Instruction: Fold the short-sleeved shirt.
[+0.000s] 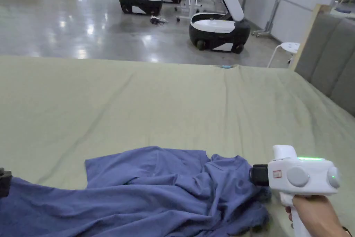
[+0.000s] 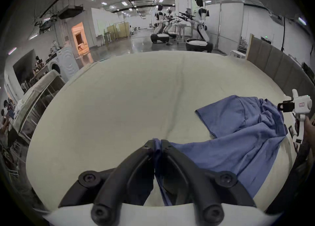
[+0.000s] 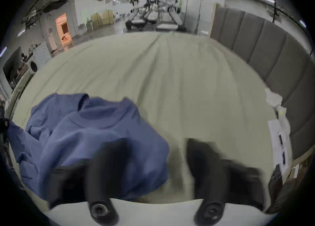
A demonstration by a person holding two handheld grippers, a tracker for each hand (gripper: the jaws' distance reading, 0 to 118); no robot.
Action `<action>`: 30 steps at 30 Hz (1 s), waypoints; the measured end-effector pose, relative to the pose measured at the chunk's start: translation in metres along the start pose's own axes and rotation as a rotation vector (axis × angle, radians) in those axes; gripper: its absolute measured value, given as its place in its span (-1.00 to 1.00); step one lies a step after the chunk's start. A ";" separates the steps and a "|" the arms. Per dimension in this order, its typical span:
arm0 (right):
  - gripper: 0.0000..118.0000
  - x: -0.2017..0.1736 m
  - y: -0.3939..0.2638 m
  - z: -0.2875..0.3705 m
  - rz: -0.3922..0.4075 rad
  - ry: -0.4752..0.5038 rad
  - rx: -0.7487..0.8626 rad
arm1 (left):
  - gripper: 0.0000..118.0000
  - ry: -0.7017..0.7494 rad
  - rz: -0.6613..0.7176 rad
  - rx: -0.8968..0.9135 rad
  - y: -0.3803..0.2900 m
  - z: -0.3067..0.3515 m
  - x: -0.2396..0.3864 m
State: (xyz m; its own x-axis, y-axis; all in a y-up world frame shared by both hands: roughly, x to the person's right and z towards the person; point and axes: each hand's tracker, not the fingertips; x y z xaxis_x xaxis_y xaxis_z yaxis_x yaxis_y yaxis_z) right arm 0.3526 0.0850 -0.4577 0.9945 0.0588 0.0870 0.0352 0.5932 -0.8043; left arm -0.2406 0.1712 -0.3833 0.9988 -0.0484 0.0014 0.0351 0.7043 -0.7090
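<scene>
Blue shirt (image 1: 149,192), crumpled and bunched toward its right end, spread along the near edge of the bed (image 1: 173,109) on the pale green sheet, one flatter panel toward the bed's middle. Left gripper (image 2: 157,146) clamped on a blue edge at the shirt's left end, fingers (image 2: 146,151) pressed together with cloth between them. Right gripper (image 3: 156,153) spread wide, fingers (image 3: 201,154) empty, poised just beside the bunched right end and above the sheet; blurred there, so exact contact hard to judge. Step in hand, by the look of it: catching a second point so as to stretch the garment flat before any fold. Best done by picking a true hem or shoulder edge, not a loose ridge of the heap; taking one layer only; keeping the left pinch firm; then drawing both ends apart evenly, low over the sheet. Risk: grabbing several layers and locking the wrinkles in. Grey padded headboard (image 1: 329,67) to the right, wheeled robots (image 1: 218,26) on the floor beyond.
</scene>
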 end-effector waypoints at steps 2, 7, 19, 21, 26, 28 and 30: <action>-0.92 0.004 -0.004 -0.005 -0.062 0.088 -0.060 | -0.90 -0.004 0.007 -0.012 -0.001 -0.004 -0.001; -0.92 0.009 -0.002 0.034 -0.091 0.105 0.014 | -0.93 -0.035 0.030 -0.011 -0.002 -0.008 0.000; -0.92 -0.008 0.088 0.213 -0.035 0.047 0.433 | -0.96 0.033 0.022 0.272 0.086 0.078 -0.033; -0.92 -0.010 0.106 0.240 -0.043 0.070 0.514 | -0.96 0.036 0.043 0.318 0.108 0.095 -0.039; -0.92 -0.012 0.166 0.315 -0.062 0.058 0.698 | -0.97 0.079 0.034 0.450 0.177 0.133 -0.051; -0.92 -0.011 0.192 0.339 -0.077 0.056 0.749 | -0.97 0.082 0.059 0.516 0.205 0.148 -0.053; -0.92 -0.009 0.215 0.361 -0.097 0.058 0.792 | -0.97 0.083 0.074 0.538 0.230 0.157 -0.058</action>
State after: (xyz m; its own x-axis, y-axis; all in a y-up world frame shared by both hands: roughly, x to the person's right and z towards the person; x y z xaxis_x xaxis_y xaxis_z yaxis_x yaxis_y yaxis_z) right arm 0.3150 0.5020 -0.4192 0.9949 -0.0516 0.0870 0.0631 0.9887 -0.1358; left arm -0.2854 0.4470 -0.4359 0.9940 -0.0256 -0.1063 -0.0012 0.9697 -0.2442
